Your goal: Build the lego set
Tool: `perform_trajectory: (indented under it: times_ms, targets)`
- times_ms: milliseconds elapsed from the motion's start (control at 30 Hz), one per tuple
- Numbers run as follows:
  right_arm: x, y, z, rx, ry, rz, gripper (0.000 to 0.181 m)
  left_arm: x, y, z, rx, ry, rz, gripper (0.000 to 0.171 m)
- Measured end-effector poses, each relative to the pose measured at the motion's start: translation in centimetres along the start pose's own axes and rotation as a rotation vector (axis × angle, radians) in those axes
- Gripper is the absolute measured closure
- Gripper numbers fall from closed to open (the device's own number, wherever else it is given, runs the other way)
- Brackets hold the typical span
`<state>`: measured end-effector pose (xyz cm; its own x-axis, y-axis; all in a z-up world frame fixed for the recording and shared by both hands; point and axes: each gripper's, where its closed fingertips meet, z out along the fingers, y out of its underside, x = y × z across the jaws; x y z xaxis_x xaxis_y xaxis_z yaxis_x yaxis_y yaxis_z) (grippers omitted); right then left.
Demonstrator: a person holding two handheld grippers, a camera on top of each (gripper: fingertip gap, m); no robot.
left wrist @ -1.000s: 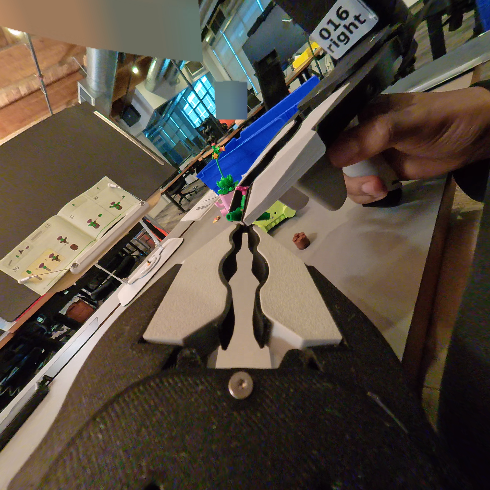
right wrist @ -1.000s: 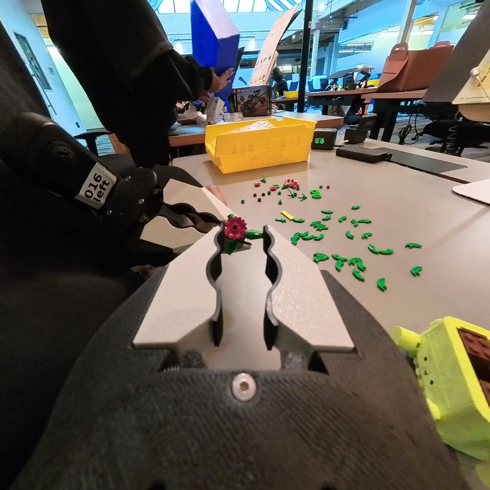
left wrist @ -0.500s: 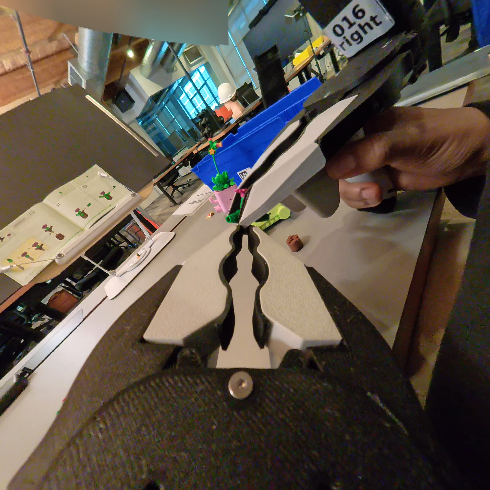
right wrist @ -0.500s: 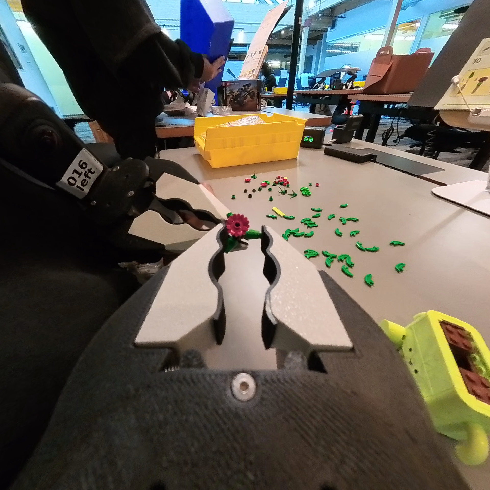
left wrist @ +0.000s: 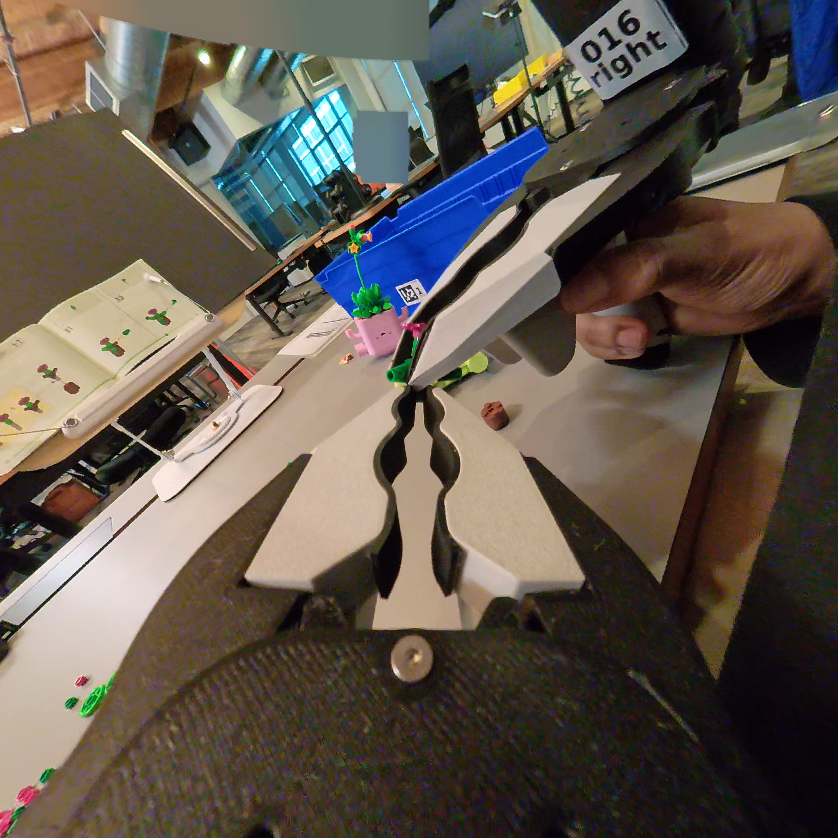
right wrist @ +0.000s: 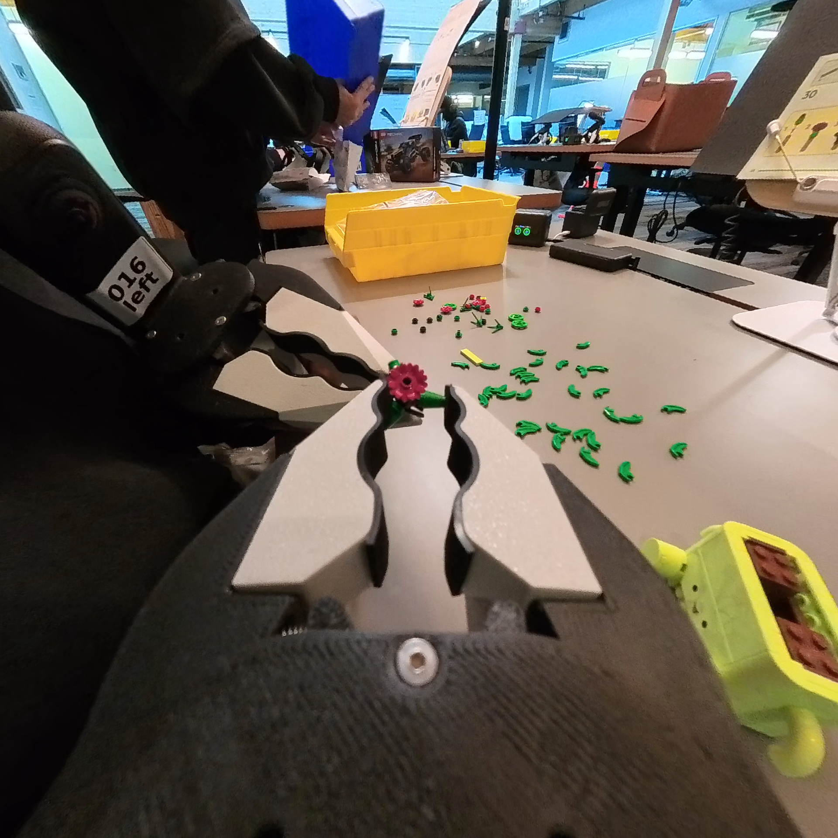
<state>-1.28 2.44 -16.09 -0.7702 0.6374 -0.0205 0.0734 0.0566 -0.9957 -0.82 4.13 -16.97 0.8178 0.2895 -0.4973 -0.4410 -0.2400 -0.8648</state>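
My right gripper (right wrist: 412, 394) is shut on a small flower piece (right wrist: 406, 382), a dark pink blossom on a green stem, held above the table. In the left wrist view it (left wrist: 408, 362) reaches in from the upper right with the stem (left wrist: 395, 372) sticking out of its tips. My left gripper (left wrist: 417, 393) is shut, its tips right against the right gripper's tips and the stem end. I cannot see anything pinched between them. It also shows in the right wrist view (right wrist: 378, 374). A lime green pot (right wrist: 762, 635) with brown bricks inside lies on its side.
A pink pot with a green plant (left wrist: 380, 335), a blue bin (left wrist: 431, 254) and a brown round brick (left wrist: 494, 415) are behind the grippers. Several green leaf pieces (right wrist: 567, 408) and a yellow bin (right wrist: 421, 236) are on the table. The instruction booklet (left wrist: 90, 344) sits on a stand. My left and right fingertips are right by each other. The lime green pot (right wrist: 762, 635) is about equally far from each gripper, around 15 cm.
Both grippers stay tip to tip with the flower piece between them. Both views have shifted a little; the pink pot now shows clear of the right gripper.
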Motion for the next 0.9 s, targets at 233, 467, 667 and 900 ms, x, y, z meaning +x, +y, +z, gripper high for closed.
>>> perform_trajectory:
  times_ms: [233, 467, 667, 900]
  targets:
    - [0.0, 0.1, 0.0, -0.012, 0.011, -0.008, 0.16, 0.1, 0.1, 0.0, -0.012, 0.02, -0.026, 0.171]
    - [0.3, 0.1, 0.2, -0.011, 0.03, -0.013, 0.16, -0.1, 0.4, 0.2, -0.027, 0.024, -0.024, 0.171]
    - [1.1, -0.2, -0.1, -0.022, 0.08, -0.035, 0.142, -0.8, 1.0, 0.2, -0.053, -0.011, 0.043, 0.171]
    - [0.9, 0.3, -0.2, -0.064, 0.009, 0.077, 0.147, -2.3, 2.4, 0.0, -0.127, -0.086, 0.251, 0.171]
